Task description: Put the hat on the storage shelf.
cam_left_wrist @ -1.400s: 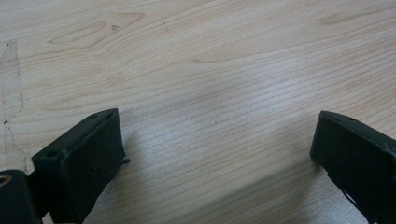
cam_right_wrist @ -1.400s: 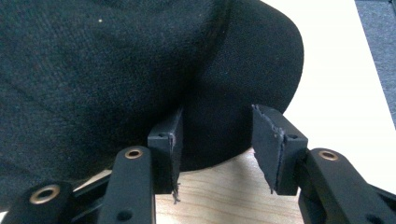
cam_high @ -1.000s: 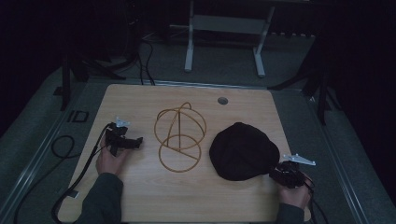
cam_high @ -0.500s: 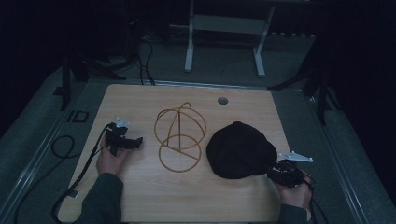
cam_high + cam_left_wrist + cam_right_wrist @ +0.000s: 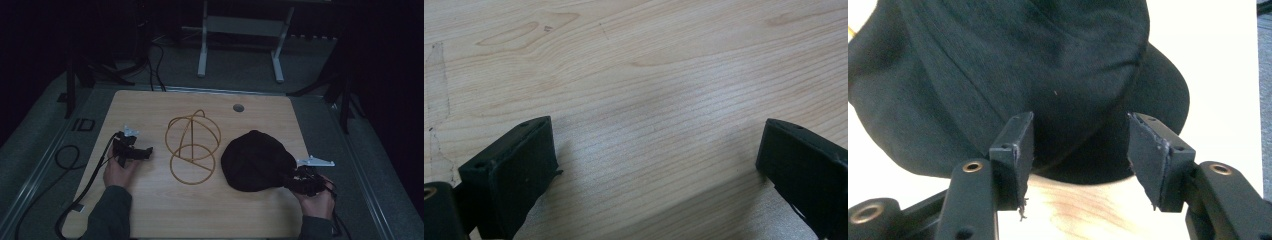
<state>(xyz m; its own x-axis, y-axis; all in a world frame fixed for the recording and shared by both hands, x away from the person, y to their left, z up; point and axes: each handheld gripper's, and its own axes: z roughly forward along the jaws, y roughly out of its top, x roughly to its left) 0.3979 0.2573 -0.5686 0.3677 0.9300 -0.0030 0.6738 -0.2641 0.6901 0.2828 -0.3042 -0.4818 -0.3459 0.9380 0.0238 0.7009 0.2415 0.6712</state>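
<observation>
I hold a hand-held gripper in each hand over a pale wooden counter point(image 5: 165, 210). My right hand-held gripper point(image 5: 1078, 150) has its jaws spread wide, straddling the near brim of a black cap point(image 5: 257, 161) at the counter's right side, gripping nothing yet. My left hand-held gripper point(image 5: 656, 155) hovers wide and empty above bare wood on the left. A gold wire stand point(image 5: 192, 145) sits between them. To grip well, I judge I should push forward until the brim lies deep between the jaws, then close squarely
</observation>
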